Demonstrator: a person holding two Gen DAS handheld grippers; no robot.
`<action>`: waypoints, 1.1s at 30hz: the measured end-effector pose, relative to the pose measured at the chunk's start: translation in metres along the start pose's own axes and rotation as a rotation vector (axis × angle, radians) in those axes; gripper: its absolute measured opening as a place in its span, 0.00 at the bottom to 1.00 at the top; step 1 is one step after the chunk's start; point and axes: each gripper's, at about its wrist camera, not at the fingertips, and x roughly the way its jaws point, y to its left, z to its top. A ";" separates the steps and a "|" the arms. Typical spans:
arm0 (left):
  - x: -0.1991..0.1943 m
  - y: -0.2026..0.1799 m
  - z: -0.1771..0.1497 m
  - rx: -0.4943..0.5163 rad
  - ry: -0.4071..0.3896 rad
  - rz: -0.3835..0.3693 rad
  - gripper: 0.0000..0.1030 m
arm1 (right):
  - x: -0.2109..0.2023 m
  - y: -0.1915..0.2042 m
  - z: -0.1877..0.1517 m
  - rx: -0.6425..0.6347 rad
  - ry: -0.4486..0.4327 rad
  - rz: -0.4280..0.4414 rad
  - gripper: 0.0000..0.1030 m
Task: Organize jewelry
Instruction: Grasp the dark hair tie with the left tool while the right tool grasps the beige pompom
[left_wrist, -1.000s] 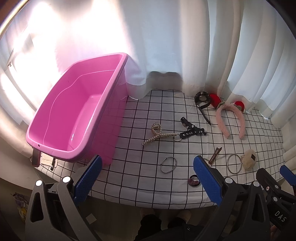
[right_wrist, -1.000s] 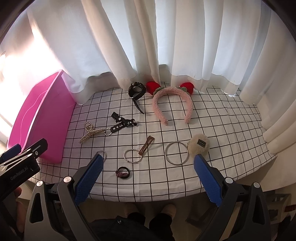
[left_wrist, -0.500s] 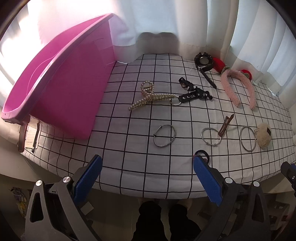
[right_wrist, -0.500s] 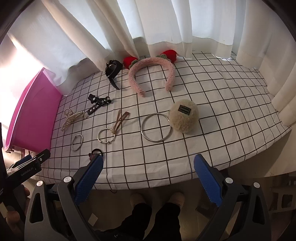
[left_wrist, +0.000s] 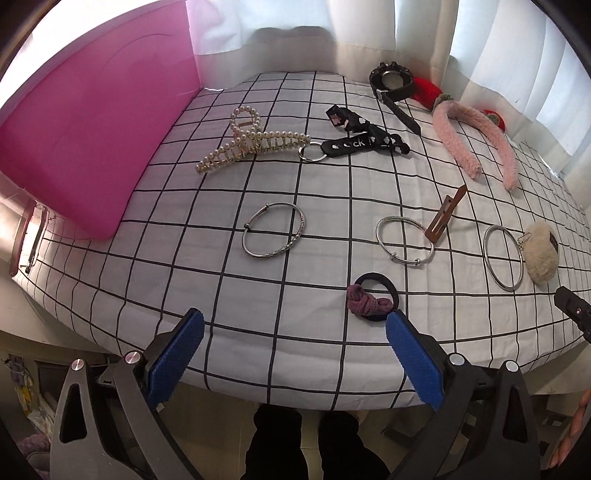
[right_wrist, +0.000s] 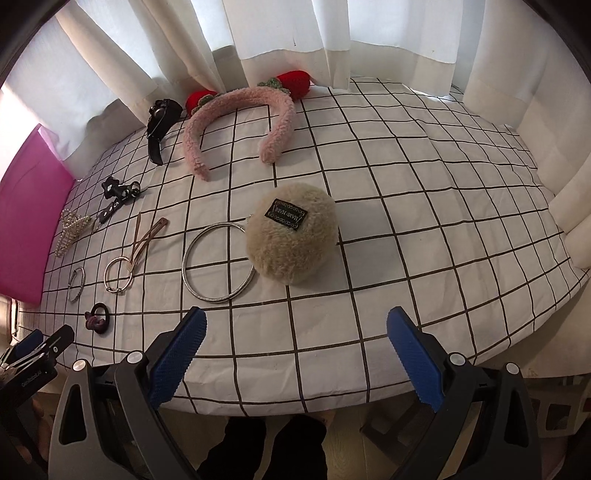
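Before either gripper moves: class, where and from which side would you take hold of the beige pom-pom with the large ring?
Probably the pom-pom itself, from above, one finger on each side. It is round, soft and stands proud of the cloth, while its large ring lies flat, offering little to pinch. The open right gripper is already nearest.
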 end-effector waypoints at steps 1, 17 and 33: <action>0.002 -0.003 -0.001 -0.004 -0.001 0.003 0.94 | 0.003 0.000 0.002 -0.008 0.000 0.005 0.91; 0.036 -0.034 -0.001 -0.067 -0.014 0.037 0.94 | 0.041 -0.012 0.031 -0.070 -0.020 0.013 0.91; 0.035 -0.032 -0.012 -0.127 -0.104 0.021 0.88 | 0.053 -0.012 0.035 -0.117 -0.060 0.045 0.64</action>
